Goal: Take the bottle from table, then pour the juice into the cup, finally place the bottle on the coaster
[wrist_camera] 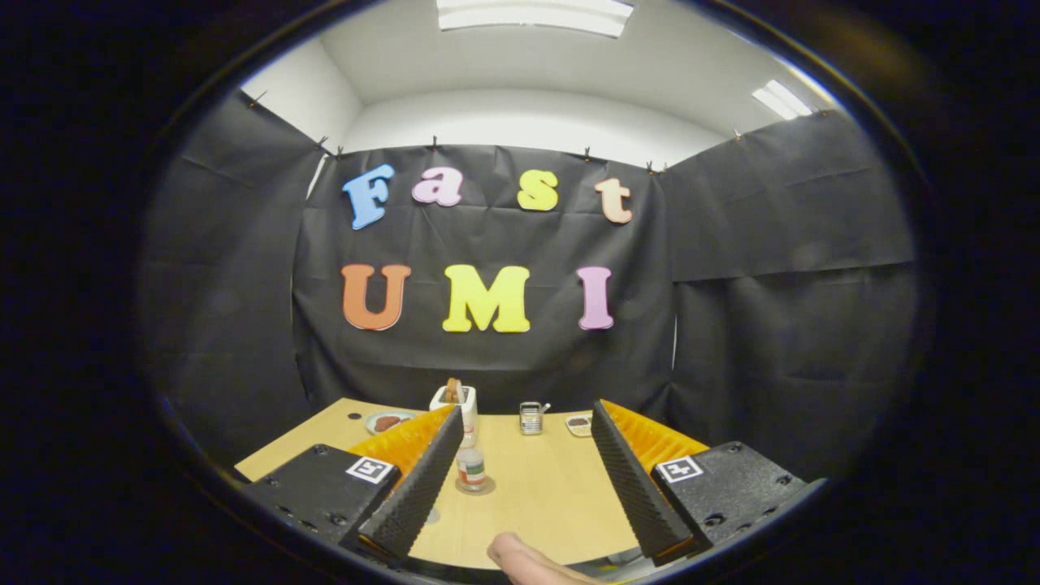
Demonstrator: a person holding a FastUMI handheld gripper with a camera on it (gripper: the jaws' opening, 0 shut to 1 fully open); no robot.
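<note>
One wooden table point(561, 496) takes up the low part of the scene, under the black cloth wall point(487, 357). We see the gripper point(526, 471) held above it, fingers spread wide and released, nothing between the pads. Next down in size, a white holder point(455, 400) with something brown in it stands at the far edge, by a small metal cup point(530, 418). The bottle point(470, 465) stands upright on a round coaster point(475, 487), just beside the left finger point(414, 487), partly hidden by its tip. Two small dishes, one point(387, 422) behind the left finger, one point(578, 423) near the right finger point(638, 487). A fingertip point(524, 561) pokes in at the near table edge.
</note>
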